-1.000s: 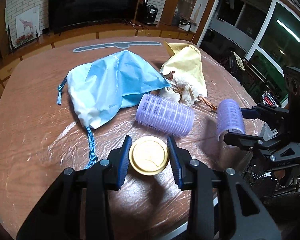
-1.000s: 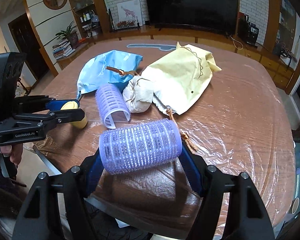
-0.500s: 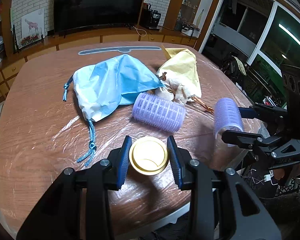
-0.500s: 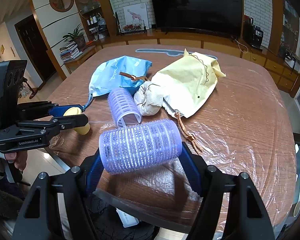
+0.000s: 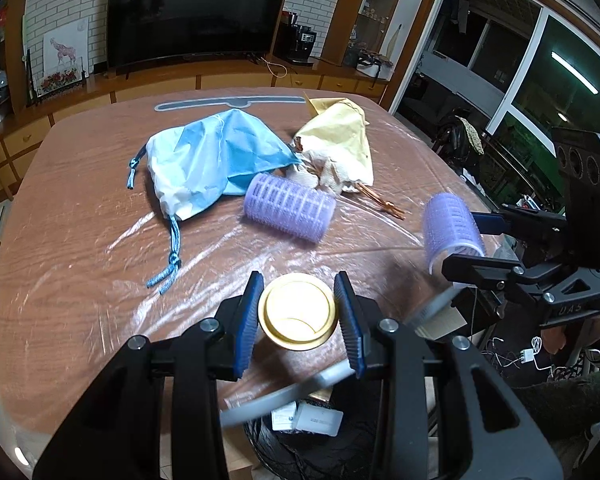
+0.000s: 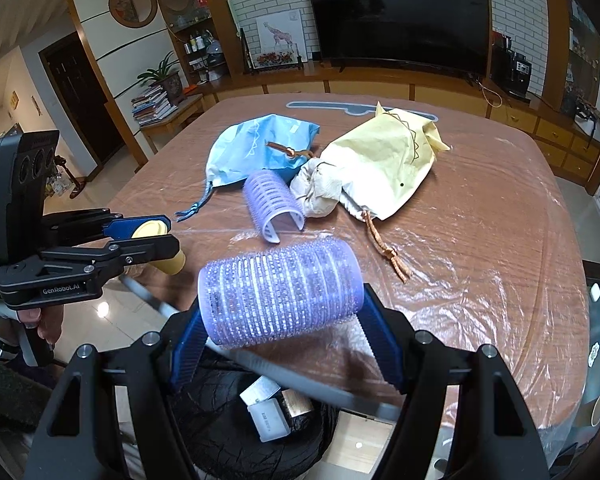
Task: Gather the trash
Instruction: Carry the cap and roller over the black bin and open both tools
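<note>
Left wrist view showed both tools drawn back toward the near edge of the counter (image 5: 60, 280) since a second earlier, so the black trash bag (image 5: 300, 452) under that edge had come into sight. The left hand-held gripper (image 5: 298, 312) was pinched on a yellow cup (image 5: 298, 314), its blue pads against the cup's sides, above the counter edge. The right hand-held gripper (image 6: 284, 320) clamped a purple hair roller (image 6: 280, 288) by its two ends, hanging over the bag (image 6: 228, 432). A second roller (image 5: 289, 206) lay on the counter farther in from that edge, beside the blue pouch (image 5: 208, 160) and the yellow pouch (image 5: 340, 140).
</note>
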{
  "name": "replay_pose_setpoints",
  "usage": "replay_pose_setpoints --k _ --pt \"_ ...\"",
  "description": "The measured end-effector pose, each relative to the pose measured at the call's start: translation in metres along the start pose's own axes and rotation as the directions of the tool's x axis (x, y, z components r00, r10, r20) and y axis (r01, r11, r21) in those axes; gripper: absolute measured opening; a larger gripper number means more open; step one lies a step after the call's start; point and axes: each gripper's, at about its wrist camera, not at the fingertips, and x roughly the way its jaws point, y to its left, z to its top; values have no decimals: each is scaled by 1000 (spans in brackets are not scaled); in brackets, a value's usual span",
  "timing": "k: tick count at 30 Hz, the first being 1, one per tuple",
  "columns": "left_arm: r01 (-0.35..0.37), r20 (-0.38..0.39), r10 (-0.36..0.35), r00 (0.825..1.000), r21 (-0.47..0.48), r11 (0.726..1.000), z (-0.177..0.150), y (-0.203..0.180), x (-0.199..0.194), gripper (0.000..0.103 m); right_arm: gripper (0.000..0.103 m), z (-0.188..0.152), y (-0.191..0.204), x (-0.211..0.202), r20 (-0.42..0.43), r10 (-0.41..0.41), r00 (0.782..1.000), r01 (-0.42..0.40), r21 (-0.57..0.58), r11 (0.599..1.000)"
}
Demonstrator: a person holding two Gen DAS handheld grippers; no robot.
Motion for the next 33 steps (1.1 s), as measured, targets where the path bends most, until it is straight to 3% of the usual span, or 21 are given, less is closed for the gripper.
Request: replay_pose_setpoints --k 15,33 --pt "28 -30 -27 999 15 1000 -32 -27 -16 39 70 -35 17 -15 -41 30 999 -31 -30 999" --pt "49 -130 -43 991 48 998 -85 -59 -5 39 70 -82 31 -12 -142 38 989 -49 -76 996"
